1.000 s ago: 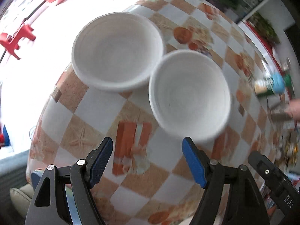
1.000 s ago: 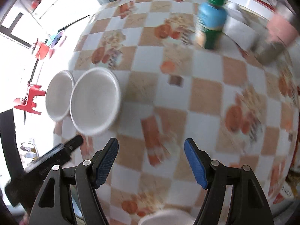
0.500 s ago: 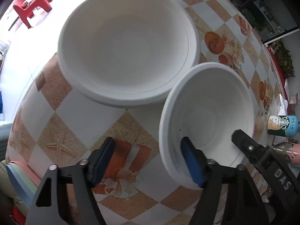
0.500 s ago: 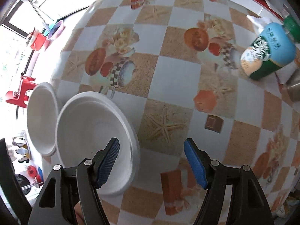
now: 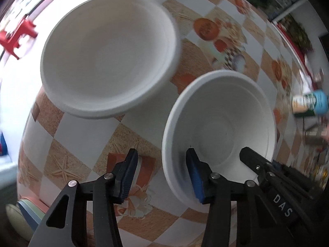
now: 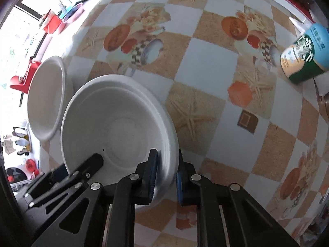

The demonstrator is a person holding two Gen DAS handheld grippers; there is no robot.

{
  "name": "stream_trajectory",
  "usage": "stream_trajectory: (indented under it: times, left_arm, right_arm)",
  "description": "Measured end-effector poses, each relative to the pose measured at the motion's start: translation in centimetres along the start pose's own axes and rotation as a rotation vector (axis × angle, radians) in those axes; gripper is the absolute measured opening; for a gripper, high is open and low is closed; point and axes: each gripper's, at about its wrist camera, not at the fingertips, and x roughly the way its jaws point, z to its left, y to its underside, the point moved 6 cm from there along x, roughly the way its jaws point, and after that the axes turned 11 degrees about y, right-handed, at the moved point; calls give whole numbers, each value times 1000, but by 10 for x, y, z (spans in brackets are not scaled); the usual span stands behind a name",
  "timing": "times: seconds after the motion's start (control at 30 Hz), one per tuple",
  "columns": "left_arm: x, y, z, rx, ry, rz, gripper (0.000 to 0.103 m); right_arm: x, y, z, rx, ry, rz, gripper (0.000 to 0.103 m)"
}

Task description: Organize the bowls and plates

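Both grippers have dropped onto the near bowl (image 6: 115, 127): the right gripper (image 6: 166, 173) is now clamped on its rim, the left gripper (image 5: 162, 177) straddles the opposite rim, jaws closing. Mouth up, round, no long axis, it sits toward the table (image 6: 205, 65) edge beside the far bowl (image 5: 109, 53).

The can (image 5: 310, 105) at the left view's right edge is smeared by blur. The right claw (image 6: 166, 177) hides part of the near bowl's (image 6: 115, 123) rim.
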Motion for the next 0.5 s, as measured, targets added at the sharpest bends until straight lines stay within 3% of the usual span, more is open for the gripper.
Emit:
stream_trajectory:
  times: [0.2,0.3,0.33,0.4,0.5]
  left_arm:
    - [1,5,-25,170,-39,13,57]
    - [16,7,-43,233,-38,59,56]
    - [18,9,-49,252,-40,48,54]
    - [21,14,-61,285,-10,39,35]
    - [23,14,-68,305,-1,42,35]
  right_arm:
    - [3,26,-12,-23,-11,50,17]
    - [8,33,-20,-2,-33,70,17]
    - [9,36,-22,7,-43,73,17]
    - [10,40,-23,14,-52,77,18]
    - [11,49,-25,22,-52,67,18]
